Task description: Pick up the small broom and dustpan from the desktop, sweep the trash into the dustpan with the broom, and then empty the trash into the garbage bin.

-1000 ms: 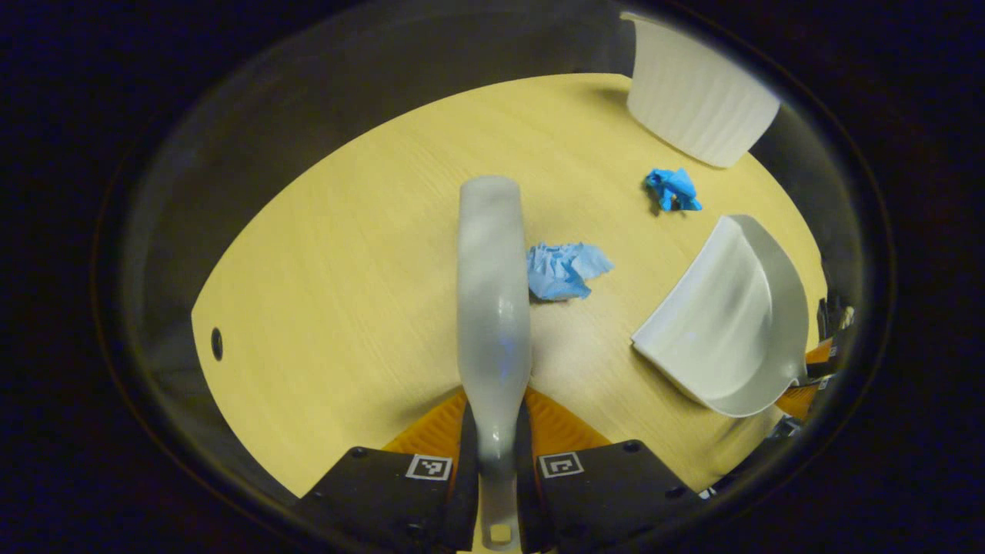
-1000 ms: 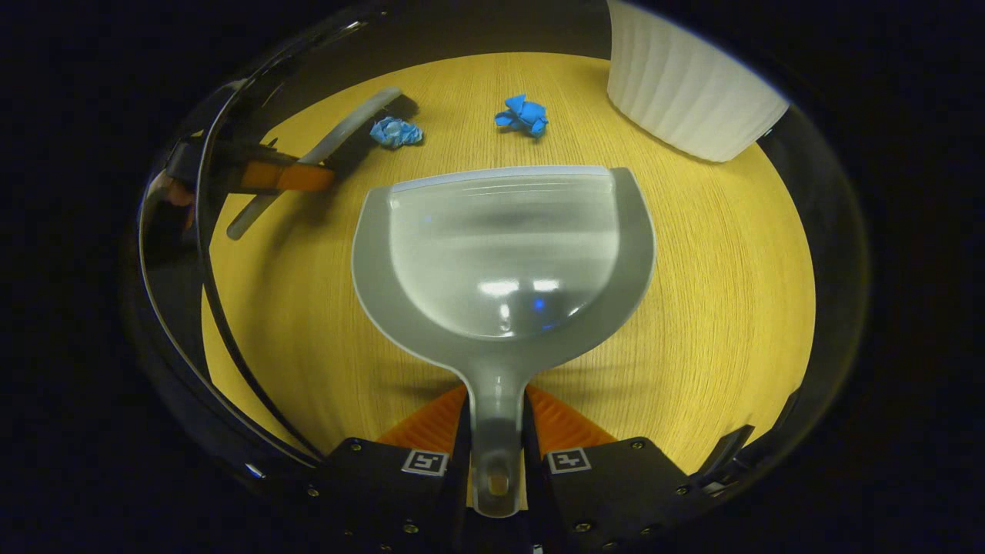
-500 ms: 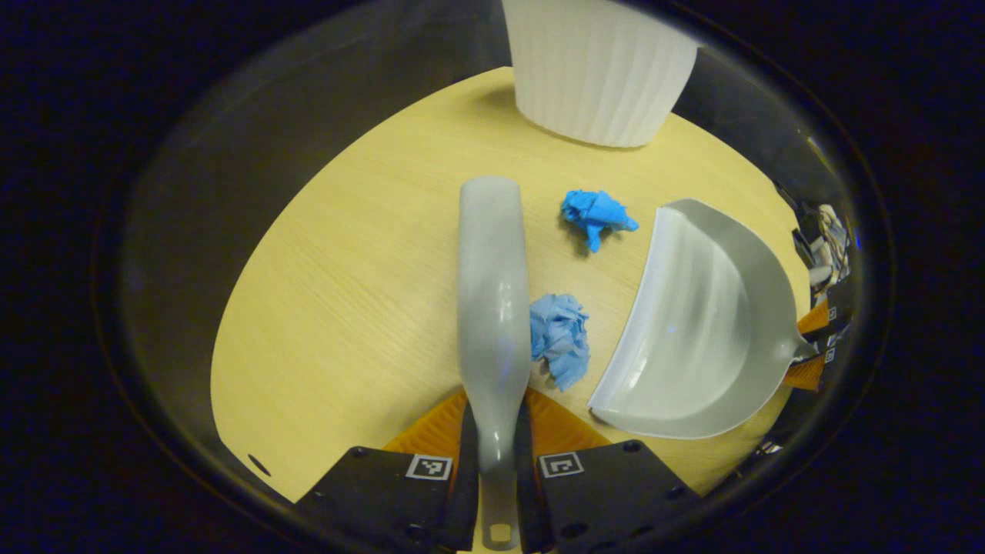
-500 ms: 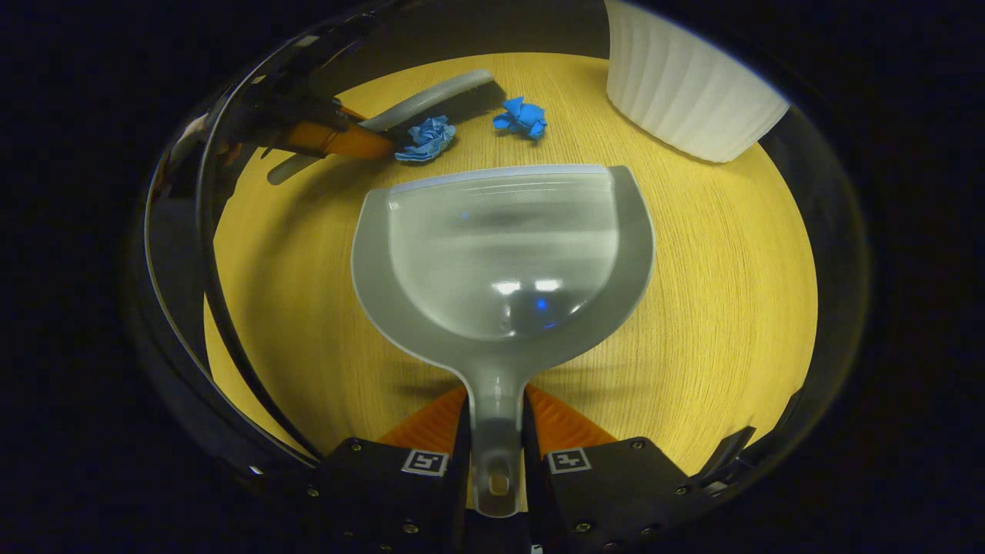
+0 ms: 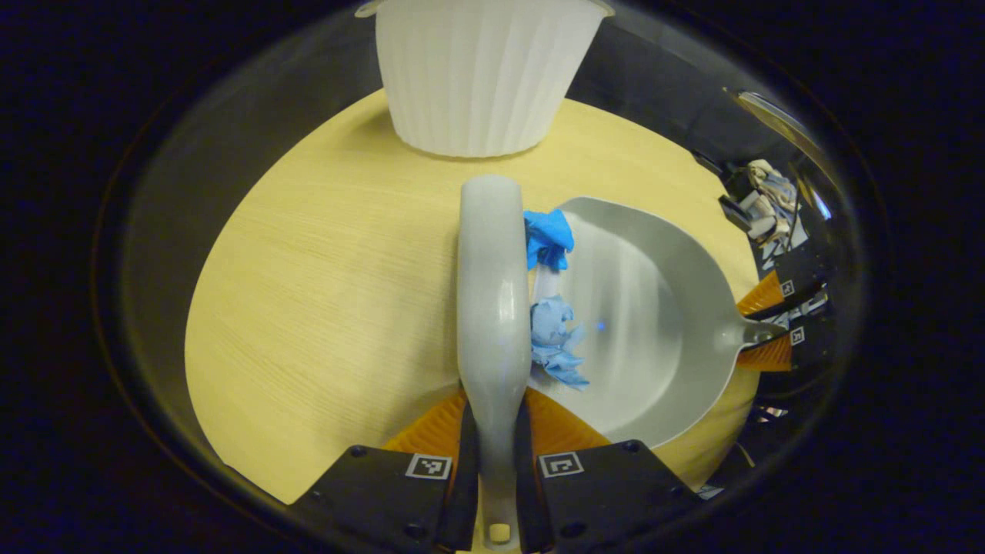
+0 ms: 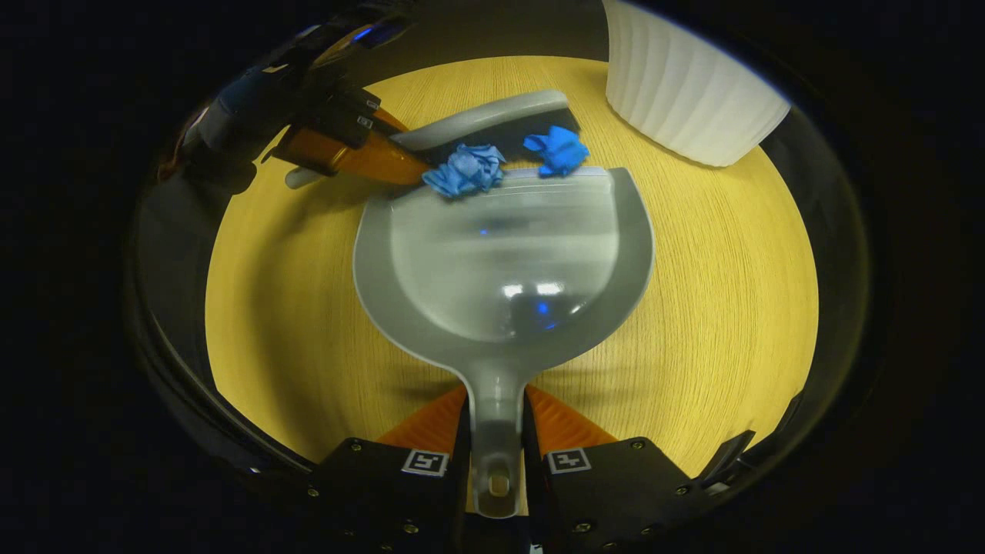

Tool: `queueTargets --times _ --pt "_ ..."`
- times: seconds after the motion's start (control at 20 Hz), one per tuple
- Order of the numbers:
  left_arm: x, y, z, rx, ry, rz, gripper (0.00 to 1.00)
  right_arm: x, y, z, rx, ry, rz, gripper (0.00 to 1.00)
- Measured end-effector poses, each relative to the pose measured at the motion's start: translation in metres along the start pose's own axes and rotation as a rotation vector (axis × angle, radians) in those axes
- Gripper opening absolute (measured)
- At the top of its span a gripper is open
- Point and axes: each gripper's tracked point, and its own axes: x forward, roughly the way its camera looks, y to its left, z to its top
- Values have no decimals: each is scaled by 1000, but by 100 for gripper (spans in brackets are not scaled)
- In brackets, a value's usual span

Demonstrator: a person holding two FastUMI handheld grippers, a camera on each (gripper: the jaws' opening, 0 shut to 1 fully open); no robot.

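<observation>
- Left gripper (image 5: 492, 431): clenched on the thin handle of the small broom (image 5: 492, 308), whose head lies along the wooden desktop (image 5: 323, 292) with its bristle side against the trash.
- Right gripper (image 6: 496, 431): clamped on the stub handle of the dustpan (image 6: 500, 269), whose front lip rests flat on the desktop, facing the broom.
- Trash: two crumpled paper wads. In the right gripper view the pale blue wad (image 6: 465, 169) and the bright blue wad (image 6: 560, 150) sit at the far lip of the pan, pressed between it and the broom; in the left gripper view the pale one (image 5: 555, 342) lies just inside the pan mouth.
- Garbage bin (image 5: 481, 77): a white ribbed tub, standing at the far side of the desktop, well apart from the pan.
- Handling, as a judgement: the wads look light and springy and may roll or bounce off the lip; broom and pan appear to be stiff, smooth plastic, best held by their narrow handles, as now, the pan kept level when carried.
</observation>
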Motion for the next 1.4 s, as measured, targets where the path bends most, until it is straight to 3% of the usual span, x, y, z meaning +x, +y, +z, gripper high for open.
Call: queueTargets --times 0.15,0.2,0.25,0.3,0.55,0.85,1.0,1.05,1.1,1.4 --pt "-28 -6 -5 17 1 -49 27 -2 0 3 -8 -6 2 32" --pt "22 -16 -5 24 1 -59 27 -2 0 4 -9 -8 2 32" --pt "-1 -26 0 29 1 -56 27 -3 0 5 -10 -9 2 32" --pt "-21 -12 -3 25 0 -40 29 -3 1 4 -10 -10 2 33" --pt "-30 30 -15 -49 -1 90 29 0 1 0 -13 -18 2 33" --pt "-44 38 -51 -250 -5 180 25 -2 0 1 -21 -29 -3 32" --pt "-54 29 -77 -374 -5 226 27 -2 0 2 -25 -40 -7 36" --pt "-59 25 -88 -416 -6 236 29 -3 1 3 -26 -43 -8 32" --pt "-61 20 -101 -457 -8 246 25 -3 0 3 -26 -49 -12 33" --pt "-76 1 -165 -648 -19 315 29 -10 0 9 -43 -102 -29 32"
